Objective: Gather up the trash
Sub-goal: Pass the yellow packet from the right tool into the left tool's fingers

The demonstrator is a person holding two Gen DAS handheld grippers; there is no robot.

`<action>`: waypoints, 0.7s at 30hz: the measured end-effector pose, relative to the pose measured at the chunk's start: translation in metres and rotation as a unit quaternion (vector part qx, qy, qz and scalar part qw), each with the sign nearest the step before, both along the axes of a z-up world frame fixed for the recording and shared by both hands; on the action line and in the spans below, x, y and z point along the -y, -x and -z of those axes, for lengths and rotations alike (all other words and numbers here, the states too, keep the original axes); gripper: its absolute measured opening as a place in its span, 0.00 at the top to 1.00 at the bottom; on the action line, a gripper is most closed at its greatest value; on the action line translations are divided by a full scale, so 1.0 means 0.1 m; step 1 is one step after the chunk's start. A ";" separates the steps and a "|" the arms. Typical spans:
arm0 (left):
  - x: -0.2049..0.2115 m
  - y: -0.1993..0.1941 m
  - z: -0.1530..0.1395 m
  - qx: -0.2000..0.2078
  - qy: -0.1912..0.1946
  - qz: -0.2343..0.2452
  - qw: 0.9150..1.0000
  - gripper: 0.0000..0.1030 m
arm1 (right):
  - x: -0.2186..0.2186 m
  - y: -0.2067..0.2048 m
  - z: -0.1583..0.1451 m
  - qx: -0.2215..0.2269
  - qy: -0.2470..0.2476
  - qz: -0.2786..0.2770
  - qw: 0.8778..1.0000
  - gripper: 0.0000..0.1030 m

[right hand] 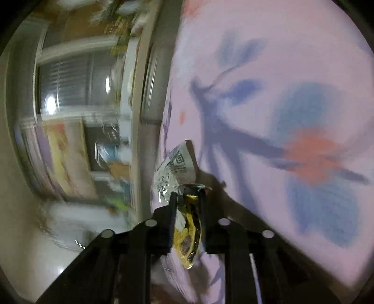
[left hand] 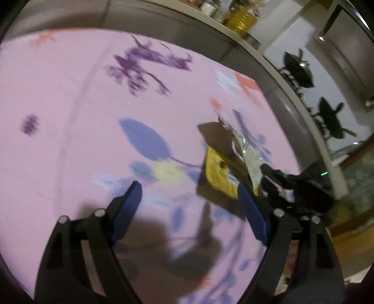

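Pink cloth (left hand: 70,145), printed with blue and purple flowers, lies under the wide-spread left gripper (left hand: 189,210); just beyond, the right gripper (right hand: 188,198) pinches a crumpled yellow-and-silver wrapper (right hand: 177,168), its QR code visible but print unreadable; farther off, a shelf with a gold tin (left hand: 240,19)

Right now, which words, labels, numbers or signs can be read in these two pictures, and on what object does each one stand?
No text can be quoted.
Snack wrapper, silver and yellow, pinched in the right hand-held gripper: a QR code and printed lines, too blurred to read.
Yellow tin on the shelf: no legible label.
Pink floral cloth: only pattern.
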State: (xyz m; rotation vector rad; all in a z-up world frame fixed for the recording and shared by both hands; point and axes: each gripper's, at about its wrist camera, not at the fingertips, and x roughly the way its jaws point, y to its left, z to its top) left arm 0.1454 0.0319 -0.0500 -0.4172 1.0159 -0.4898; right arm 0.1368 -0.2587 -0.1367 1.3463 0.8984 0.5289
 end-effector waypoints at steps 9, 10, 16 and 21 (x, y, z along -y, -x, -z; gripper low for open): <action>0.34 -0.01 0.12 -0.064 0.115 0.036 0.991 0.22 | 0.10 0.11 0.13 -0.008 -0.056 0.031 0.998 0.86; 0.37 -0.03 0.13 -0.067 0.114 0.036 0.991 0.25 | 0.07 0.11 0.14 -0.008 -0.062 0.029 0.998 0.86; 0.60 -0.17 0.30 -0.094 0.084 0.042 0.991 0.98 | 0.11 0.21 0.11 0.007 -0.047 0.017 0.999 0.85; 0.53 -0.13 0.34 -0.089 0.066 0.035 0.993 1.00 | 0.24 0.27 -0.18 0.061 0.096 0.029 0.993 0.84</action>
